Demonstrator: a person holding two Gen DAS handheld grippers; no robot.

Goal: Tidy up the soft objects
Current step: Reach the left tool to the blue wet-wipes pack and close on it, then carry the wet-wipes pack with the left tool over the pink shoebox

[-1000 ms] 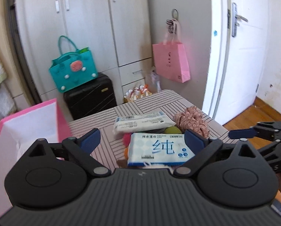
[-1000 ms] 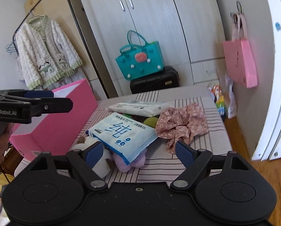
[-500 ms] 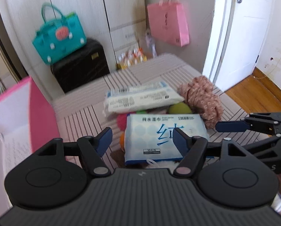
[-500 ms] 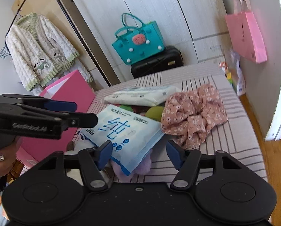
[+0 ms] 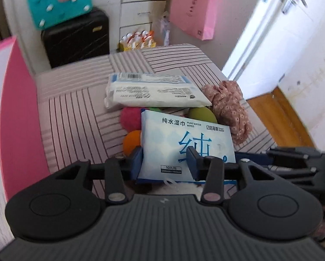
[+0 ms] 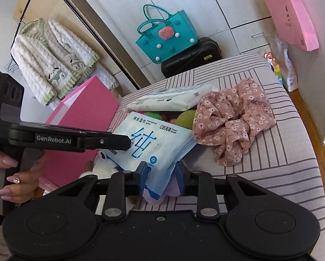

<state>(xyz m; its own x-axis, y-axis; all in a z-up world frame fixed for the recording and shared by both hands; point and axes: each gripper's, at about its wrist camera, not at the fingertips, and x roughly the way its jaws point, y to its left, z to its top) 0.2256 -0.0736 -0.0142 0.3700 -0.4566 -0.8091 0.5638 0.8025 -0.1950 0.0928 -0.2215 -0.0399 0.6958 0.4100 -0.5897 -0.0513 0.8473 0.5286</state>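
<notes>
**Barely begun: both grippers closing on one wipes pack**

So far nothing looks sorted. The soft things lie in one heap on the striped surface (image 5: 75, 113): a blue wipes pack (image 5: 184, 143) on top, a white pack (image 5: 155, 93) behind it, a floral scrunchie (image 6: 232, 119) to its right, with coloured balls (image 5: 130, 117) and a plush toy (image 6: 103, 165) half buried underneath. The pink box (image 6: 84, 130) at the surface's left edge, probably the destination, shows only a bare white inner wall in the left wrist view.

The left gripper (image 5: 165, 163) has its fingers narrowing around the near left part of the blue pack, which sits between them; whether the pads press yet cannot be told. The right gripper (image 6: 161, 175) is likewise closing on the pack's near right corner, which lies between its fingers, contact unclear.

Judging from this, the first lift is the step in hand, and every item is left to move.

Room is tight near the person: the grippers lie close together over one pack. The surface's far half is open. Its right edge drops to wooden floor (image 5: 277, 113), and the scrunchie lies near that edge.
</notes>
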